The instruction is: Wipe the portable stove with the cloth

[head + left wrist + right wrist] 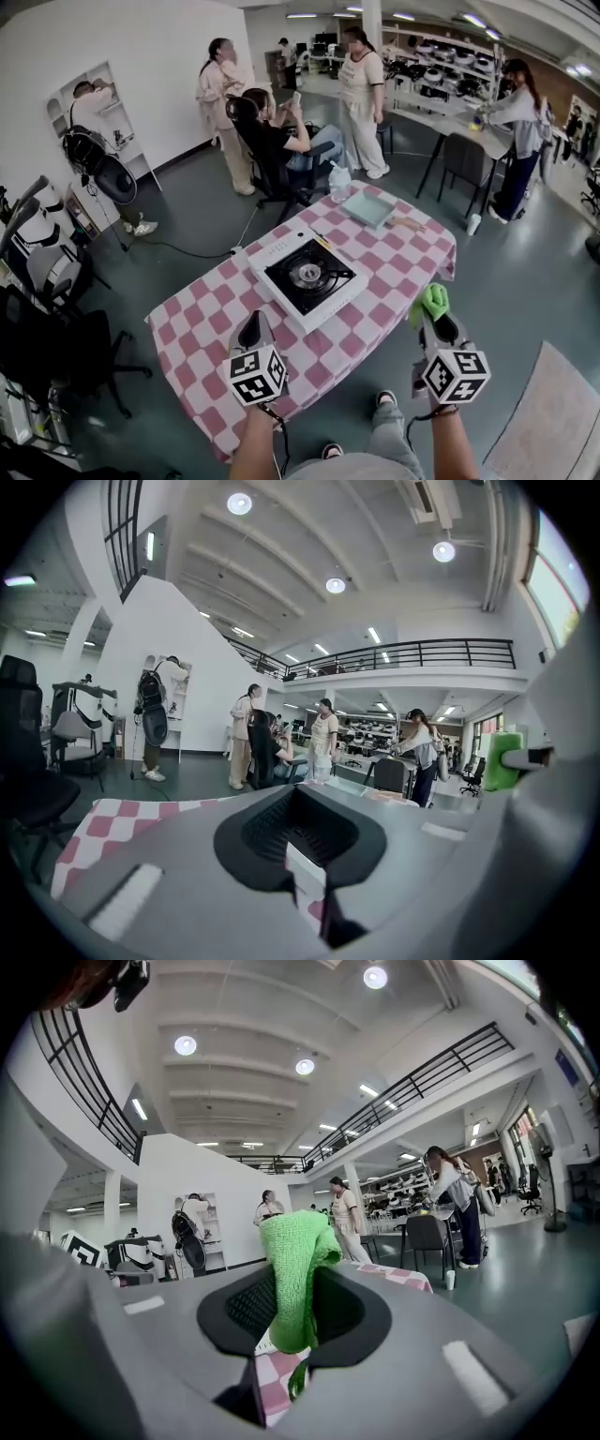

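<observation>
Your green cloth (432, 301) hangs bunched in your right gripper (437, 323); the white, black-topped portable stove (307, 275) sits flat on the table (192, 328).

The head view looks from high up, steeply down on the counter (202, 309), from its near long side. The whole top fits in. The left gripper (251, 328) view sits low over the counter's near edge and looks flat across it. The right gripper (437, 323) view sits just off that near edge, by the counter's right end. It also looks flat, and the cloth (292, 1279) fills its middle. All three views show the people (361, 98) standing beyond the counter's far side.
</observation>
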{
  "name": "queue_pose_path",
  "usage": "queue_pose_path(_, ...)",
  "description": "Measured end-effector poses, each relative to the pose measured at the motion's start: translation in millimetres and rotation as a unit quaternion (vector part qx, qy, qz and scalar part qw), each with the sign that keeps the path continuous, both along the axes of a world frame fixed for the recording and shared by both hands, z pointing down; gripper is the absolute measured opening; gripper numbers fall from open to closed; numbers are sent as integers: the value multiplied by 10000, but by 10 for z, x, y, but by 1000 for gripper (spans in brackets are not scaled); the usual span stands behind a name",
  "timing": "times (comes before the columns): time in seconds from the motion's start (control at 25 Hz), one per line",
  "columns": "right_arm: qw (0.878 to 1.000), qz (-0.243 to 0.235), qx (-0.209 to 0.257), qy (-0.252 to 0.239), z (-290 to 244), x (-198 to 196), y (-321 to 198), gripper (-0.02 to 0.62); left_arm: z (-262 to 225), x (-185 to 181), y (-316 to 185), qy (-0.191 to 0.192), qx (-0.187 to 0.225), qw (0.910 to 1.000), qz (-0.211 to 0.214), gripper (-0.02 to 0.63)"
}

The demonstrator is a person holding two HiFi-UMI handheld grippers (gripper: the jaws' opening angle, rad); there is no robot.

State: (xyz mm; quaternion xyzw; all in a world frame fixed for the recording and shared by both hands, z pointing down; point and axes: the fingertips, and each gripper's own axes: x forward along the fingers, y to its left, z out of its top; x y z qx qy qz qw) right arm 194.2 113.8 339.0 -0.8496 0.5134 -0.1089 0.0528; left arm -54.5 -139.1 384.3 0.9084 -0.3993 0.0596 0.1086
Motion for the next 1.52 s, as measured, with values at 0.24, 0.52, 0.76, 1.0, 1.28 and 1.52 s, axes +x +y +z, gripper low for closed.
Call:
queue_pose_path(0.24, 9992, -387, 25, -136, 130, 572, -521, 91, 69, 145, -291, -121, -11, 9983, -578, 2)
queue_pose_path(0.52, 9929, -1159, -17, -263, 233, 1323, -1304, 91, 95, 459, -589, -263, -46, 9896, -1414, 1)
queue_pose_path(0.76, 9817, -1870, -211, -291, 280, 1790, -1970, 91, 141, 638, -678, -327, -143, 9773, -2086, 2)
queue_pose_path(1.0, 9620, -2685, -468, -187, 330, 2016, -2608, 91, 147, 671, -715, -317, -196, 9576, -2858, 0)
queue_pose_path(1.28, 9424, -3266, -725, -74, 524, 2008, -3201, 91, 247, 562, -783, -413, -281, 9423, -3309, 2)
queue_pose_path(1.52, 9283, -3588, -967, -89, 736, 1819, -3425, 91, 373, 336, -868, -377, -425, 9325, -3566, 2)
